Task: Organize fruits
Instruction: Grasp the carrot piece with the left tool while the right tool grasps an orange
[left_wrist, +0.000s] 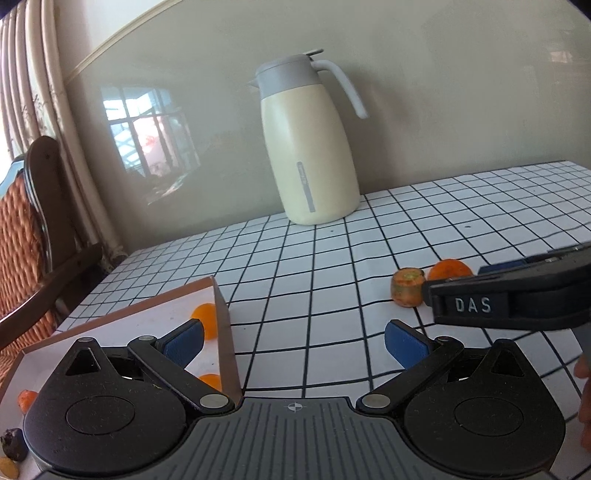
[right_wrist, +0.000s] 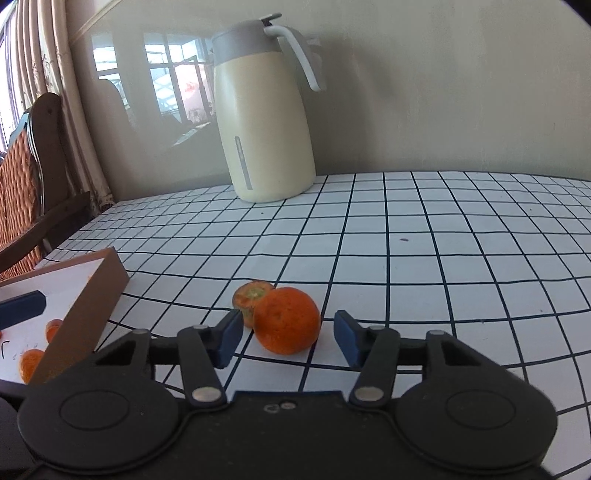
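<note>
Oranges (left_wrist: 205, 319) already boxed, one orange (right_wrist: 287, 320) left on worktop (right_wrist: 406, 266) between right gripper (right_wrist: 288, 338) jaws (part open, untouching); left gripper (left_wrist: 293, 338) wide, empty.

This looks like a home, probably a dining corner. A table (right_wrist: 424, 229) with a white cloth of dark grid lines stands against a plain beige wall. At the far side of it stands a cream thermos jug (right_wrist: 264, 114) with a grey lid and white handle. On the left there is a wooden chair (right_wrist: 33, 177) with a woven orange back, and behind it hang long striped curtains (left_wrist: 33, 74). The glossy wall reflects a window (right_wrist: 170, 70) with daylight.
</note>
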